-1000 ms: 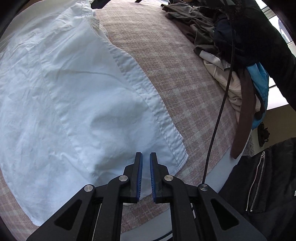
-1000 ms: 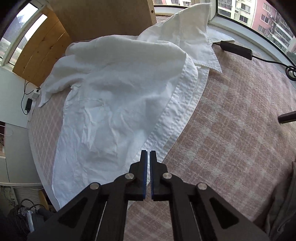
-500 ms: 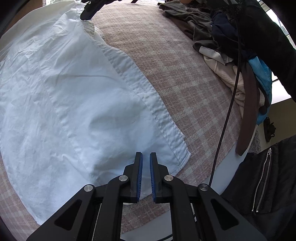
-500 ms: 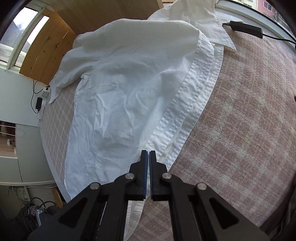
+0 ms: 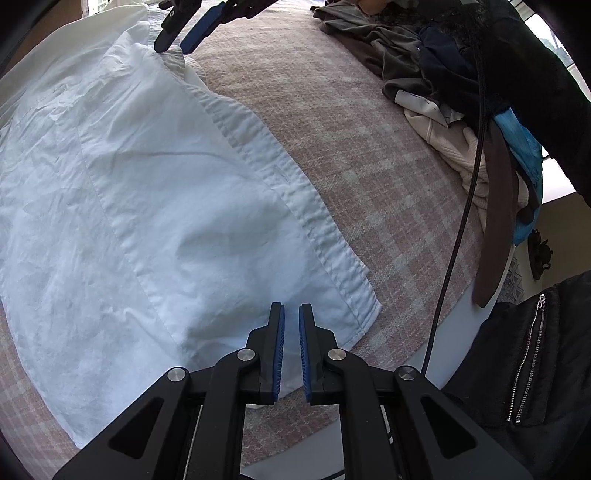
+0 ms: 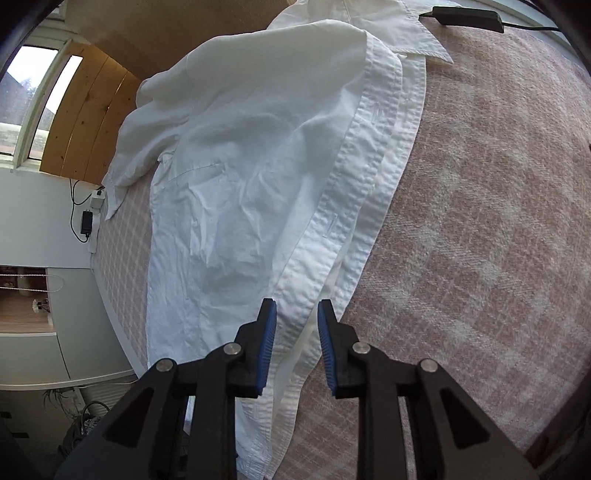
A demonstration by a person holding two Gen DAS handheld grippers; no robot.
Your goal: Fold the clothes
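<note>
A white shirt (image 5: 155,206) lies spread on a pink checked bedspread (image 5: 351,140), its button placket (image 6: 332,229) forming the right-hand edge. My left gripper (image 5: 291,314) hovers over the shirt's bottom corner near the hem, its pads nearly together with no cloth visibly pinched. My right gripper (image 6: 297,314) points down at the placket; its jaws are opening, and the placket's edge lies below the gap without the pads pressing on it. In the left wrist view the right gripper (image 5: 175,42) shows at the top, by the shirt's upper end.
A pile of dark, cream and blue clothes (image 5: 443,92) sits at the bed's right side. A black cable (image 5: 458,229) hangs across it. A person's black zipped jacket (image 5: 535,350) stands at the bed edge. A black power adapter (image 6: 469,16) lies beyond the collar.
My right gripper has sunk closer to the placket and rolled a little; its jaws closed tight, then spread apart. The left gripper has stayed put.
</note>
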